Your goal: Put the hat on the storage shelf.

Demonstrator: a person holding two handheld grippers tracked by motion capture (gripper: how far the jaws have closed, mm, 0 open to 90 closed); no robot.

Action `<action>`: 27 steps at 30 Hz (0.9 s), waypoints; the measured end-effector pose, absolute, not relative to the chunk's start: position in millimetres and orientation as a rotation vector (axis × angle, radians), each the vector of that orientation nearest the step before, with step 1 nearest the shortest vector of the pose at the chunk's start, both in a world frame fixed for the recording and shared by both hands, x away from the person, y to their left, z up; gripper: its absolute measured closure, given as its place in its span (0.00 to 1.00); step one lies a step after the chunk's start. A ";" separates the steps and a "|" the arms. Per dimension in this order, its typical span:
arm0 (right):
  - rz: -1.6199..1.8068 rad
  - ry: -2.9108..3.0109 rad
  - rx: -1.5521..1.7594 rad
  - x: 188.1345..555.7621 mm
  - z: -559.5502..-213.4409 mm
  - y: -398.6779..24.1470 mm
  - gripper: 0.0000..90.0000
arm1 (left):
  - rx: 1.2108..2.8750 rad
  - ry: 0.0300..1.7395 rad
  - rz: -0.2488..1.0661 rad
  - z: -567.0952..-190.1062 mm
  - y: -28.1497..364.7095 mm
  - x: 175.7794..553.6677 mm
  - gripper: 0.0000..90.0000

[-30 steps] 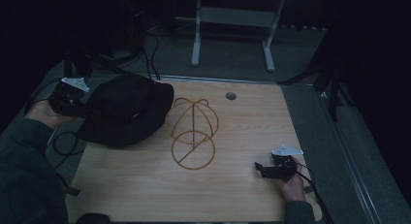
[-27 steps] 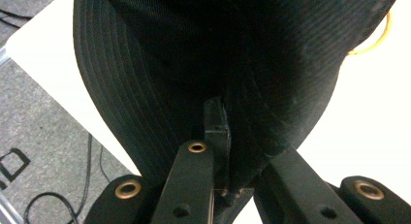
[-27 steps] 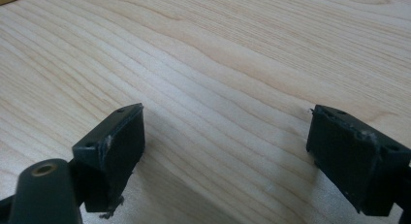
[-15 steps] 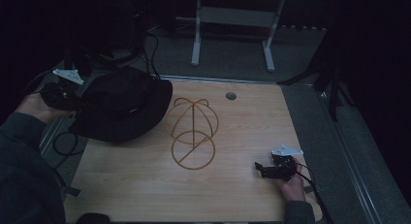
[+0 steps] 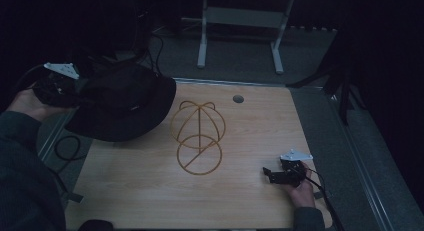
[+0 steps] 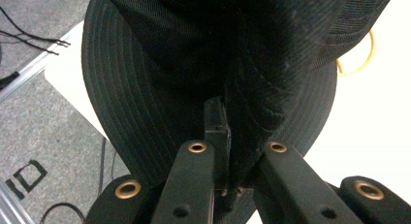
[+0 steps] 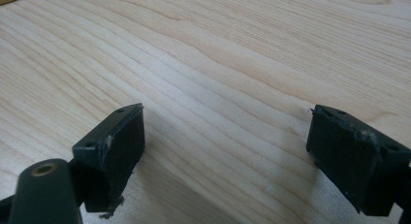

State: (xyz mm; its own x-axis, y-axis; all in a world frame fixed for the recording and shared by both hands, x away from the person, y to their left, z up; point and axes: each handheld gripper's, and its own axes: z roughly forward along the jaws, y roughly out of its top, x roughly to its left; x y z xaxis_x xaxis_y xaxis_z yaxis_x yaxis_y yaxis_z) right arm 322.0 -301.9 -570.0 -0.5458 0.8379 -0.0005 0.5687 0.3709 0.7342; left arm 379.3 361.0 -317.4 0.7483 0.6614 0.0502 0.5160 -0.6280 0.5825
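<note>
Hat (image 5: 122,103) lifted at the bench's (image 5: 150,191) far left, a fold of it pinched in the left gripper (image 6: 228,151). Wire stand (image 5: 198,136) at centre, bare; hat likely goes there, not yet done. Right gripper (image 5: 281,173) rests near right, jaws apart, empty. No readable writing.

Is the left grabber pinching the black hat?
Touching. In the left gripper view, the left gripper has its jaws closed on a fold of the black hat.
</note>
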 end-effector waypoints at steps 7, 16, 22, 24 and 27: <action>0.990 2.262 1.227 322.0 -570.1 -301.9 0.15 | 2.381 0.869 0.354 -308.0 360.7 379.3 0.98; 0.989 2.262 1.228 322.0 -570.0 -301.8 0.15 | 2.372 0.836 0.342 -297.5 356.0 379.7 0.98; 0.989 2.262 1.226 322.0 -570.1 -301.9 0.15 | 2.355 0.815 0.332 -292.8 351.9 382.8 0.98; 0.989 2.262 1.226 322.0 -570.1 -301.9 0.15 | 2.352 0.807 0.328 -291.4 350.2 384.1 0.98; 0.989 2.262 1.227 322.0 -570.1 -301.9 0.15 | 2.340 0.792 0.313 -289.4 347.3 385.6 0.98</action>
State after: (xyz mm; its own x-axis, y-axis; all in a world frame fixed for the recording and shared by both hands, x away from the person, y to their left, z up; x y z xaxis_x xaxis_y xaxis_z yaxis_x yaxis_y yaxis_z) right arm 322.0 -301.9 -570.1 -0.5454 0.8382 -0.0004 0.5689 0.3705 0.7342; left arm 385.6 347.3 -289.4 0.7901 0.6127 0.0191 0.4605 -0.6137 0.6413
